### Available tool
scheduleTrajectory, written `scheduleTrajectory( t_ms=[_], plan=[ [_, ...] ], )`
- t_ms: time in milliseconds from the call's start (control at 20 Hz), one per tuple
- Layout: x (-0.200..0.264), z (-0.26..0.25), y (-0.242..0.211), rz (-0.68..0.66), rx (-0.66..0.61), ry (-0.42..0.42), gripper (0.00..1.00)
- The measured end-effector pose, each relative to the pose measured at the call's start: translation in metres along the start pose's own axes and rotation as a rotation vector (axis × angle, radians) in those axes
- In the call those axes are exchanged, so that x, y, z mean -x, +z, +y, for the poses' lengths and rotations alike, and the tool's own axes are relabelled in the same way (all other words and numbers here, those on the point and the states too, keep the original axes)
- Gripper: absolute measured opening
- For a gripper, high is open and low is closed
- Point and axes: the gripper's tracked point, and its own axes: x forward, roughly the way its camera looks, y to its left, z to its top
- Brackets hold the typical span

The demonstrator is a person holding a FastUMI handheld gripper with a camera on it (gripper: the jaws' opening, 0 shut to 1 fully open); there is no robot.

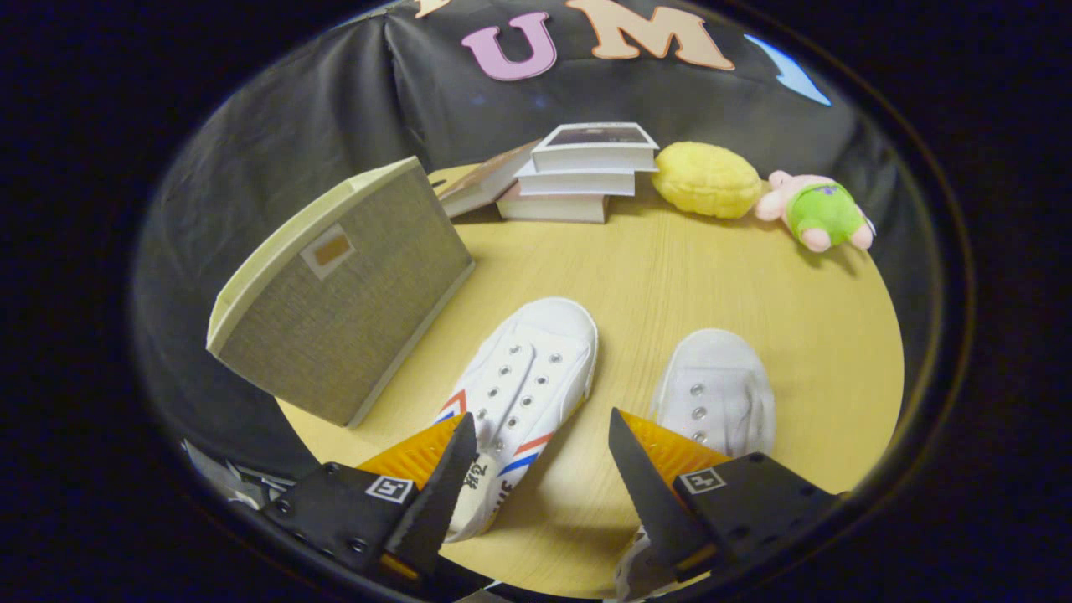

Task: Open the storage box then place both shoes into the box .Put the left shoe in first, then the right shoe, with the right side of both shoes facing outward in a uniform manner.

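A grey fabric storage box [347, 289] with a cream rim stands on the round wooden table [737, 276], left of the shoes and beyond my left finger; its lid looks closed. Two white canvas shoes lie toes away from me. The left shoe [523, 381], with red and blue stripes on its side, runs from just ahead of my left finger [440, 494] down beside it. The right shoe [720, 389] lies ahead of and partly under my right finger [645, 486]. My gripper [543, 431] is open above the bare table between the shoes, holding nothing.
At the back of the table stands a stack of books [586, 172], with another book [481, 180] leaning beside it. A yellow plush [708, 180] and a pink and green plush toy [821, 211] lie right of the books. The table edge curves close behind the storage box.
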Motion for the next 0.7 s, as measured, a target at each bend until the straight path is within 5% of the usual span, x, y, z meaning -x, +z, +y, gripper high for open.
scheduleTrajectory(
  t_ms=[50, 350, 600, 700],
  plan=[
    [-0.002, 0.001, -0.002, 0.008, -0.017, 0.013, 0.99],
    [-0.017, 0.013, -0.02, 0.092, -0.18, 0.102, 0.56],
    [-0.011, 0.01, -0.022, 0.124, -0.344, 0.103, 0.17],
    [-0.01, 0.011, -0.02, 0.116, -0.415, 0.093, 0.11]
  ],
)
